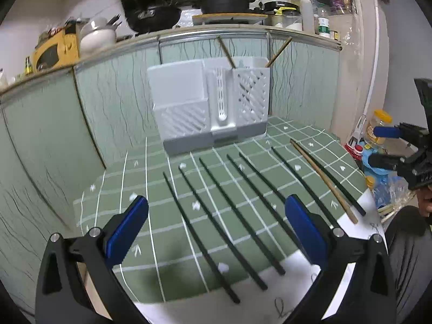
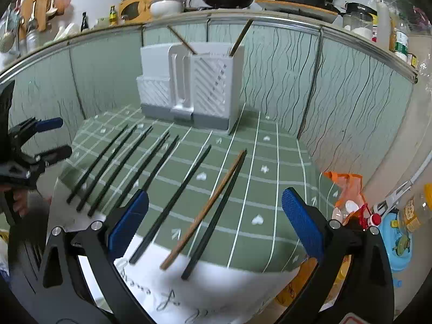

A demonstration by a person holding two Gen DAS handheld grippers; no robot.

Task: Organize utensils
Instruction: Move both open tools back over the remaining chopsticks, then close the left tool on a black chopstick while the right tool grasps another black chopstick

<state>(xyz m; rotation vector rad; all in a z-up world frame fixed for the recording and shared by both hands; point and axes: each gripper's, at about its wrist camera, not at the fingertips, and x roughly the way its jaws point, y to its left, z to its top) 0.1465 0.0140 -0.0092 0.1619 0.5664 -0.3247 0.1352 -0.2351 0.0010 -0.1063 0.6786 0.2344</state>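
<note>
Left wrist: your left gripper is spread, empty, above black chopsticks on the green mat; white holder behind. Right wrist: your right gripper is spread, empty, over one brown chopstick touching a black one.

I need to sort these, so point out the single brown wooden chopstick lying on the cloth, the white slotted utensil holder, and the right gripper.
brown wooden chopstick (image 2: 208, 205), right wrist view, mid-shaft.
white slotted utensil holder (image 2: 209, 86), right wrist view, front wall.
right gripper (image 2: 214, 216), right wrist view, midway between fingertips.

Black chopsticks, one wooden chopstick, white utensil holder
</note>
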